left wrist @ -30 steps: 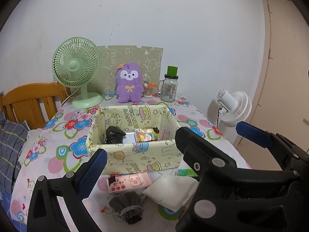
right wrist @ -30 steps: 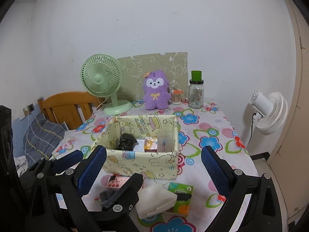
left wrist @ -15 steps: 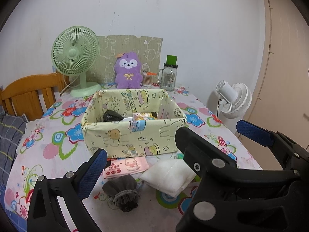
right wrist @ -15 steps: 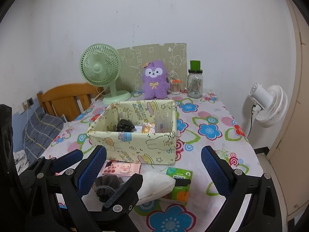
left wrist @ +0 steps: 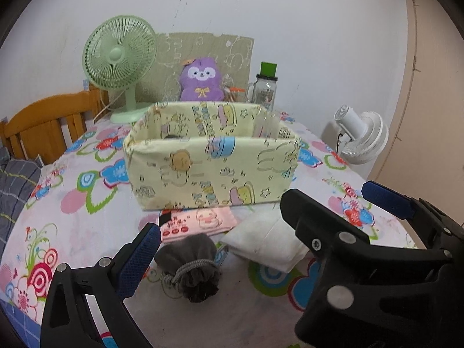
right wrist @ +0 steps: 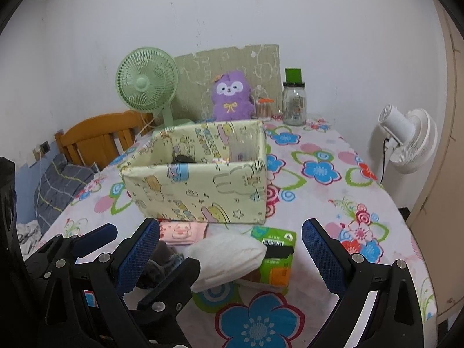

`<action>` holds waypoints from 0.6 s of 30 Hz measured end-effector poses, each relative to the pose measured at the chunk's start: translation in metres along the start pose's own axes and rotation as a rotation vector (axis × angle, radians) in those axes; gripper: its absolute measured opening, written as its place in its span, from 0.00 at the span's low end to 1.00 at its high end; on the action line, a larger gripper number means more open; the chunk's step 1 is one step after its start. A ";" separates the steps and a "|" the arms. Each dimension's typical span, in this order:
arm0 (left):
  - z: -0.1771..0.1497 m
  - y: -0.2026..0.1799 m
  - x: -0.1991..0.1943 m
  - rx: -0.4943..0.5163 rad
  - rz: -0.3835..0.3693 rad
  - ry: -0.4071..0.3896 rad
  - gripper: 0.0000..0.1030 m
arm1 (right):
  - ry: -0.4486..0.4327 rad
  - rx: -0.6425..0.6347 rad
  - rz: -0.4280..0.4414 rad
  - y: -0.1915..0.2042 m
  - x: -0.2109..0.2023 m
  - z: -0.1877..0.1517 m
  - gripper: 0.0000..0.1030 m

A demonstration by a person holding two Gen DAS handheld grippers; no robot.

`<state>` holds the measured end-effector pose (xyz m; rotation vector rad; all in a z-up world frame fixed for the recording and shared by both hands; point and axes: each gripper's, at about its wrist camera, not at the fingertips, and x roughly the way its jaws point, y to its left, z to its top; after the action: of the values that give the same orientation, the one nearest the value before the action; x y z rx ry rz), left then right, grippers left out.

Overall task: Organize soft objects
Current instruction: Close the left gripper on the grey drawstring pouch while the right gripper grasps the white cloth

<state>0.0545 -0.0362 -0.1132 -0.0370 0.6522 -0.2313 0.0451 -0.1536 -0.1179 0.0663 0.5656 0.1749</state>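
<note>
A yellow cartoon-print fabric box [left wrist: 211,165] [right wrist: 200,185] stands mid-table with dark and small items inside. In front of it lie a grey drawstring pouch [left wrist: 191,264] [right wrist: 158,264], a pink tissue pack [left wrist: 200,221] [right wrist: 181,229], a white folded cloth [left wrist: 266,242] [right wrist: 229,256] and a green carton [right wrist: 275,253]. My left gripper [left wrist: 261,232] is open and empty, low over the pouch and cloth. My right gripper [right wrist: 232,256] is open and empty, around the white cloth, apart from it.
A green desk fan [left wrist: 120,58], a purple plush [left wrist: 201,79] and a glass jar with green lid [right wrist: 294,101] stand at the table's back. A wooden chair [left wrist: 46,127] is left. A white floor fan [right wrist: 406,142] stands right. The table edge runs close in front.
Both grippers have dropped lower and come closer to the items in front of the box. The box's inside is now mostly hidden behind its front wall. Both grippers stay open.
</note>
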 end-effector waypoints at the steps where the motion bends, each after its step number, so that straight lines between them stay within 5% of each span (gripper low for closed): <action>1: -0.002 0.001 0.002 -0.002 0.001 0.007 1.00 | 0.004 0.000 -0.001 0.000 0.002 -0.002 0.97; 18: -0.017 0.018 0.015 -0.024 0.010 0.059 1.00 | 0.071 0.003 0.001 0.005 0.028 -0.019 0.97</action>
<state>0.0595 -0.0212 -0.1375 -0.0498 0.7140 -0.2151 0.0576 -0.1434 -0.1486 0.0634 0.6369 0.1780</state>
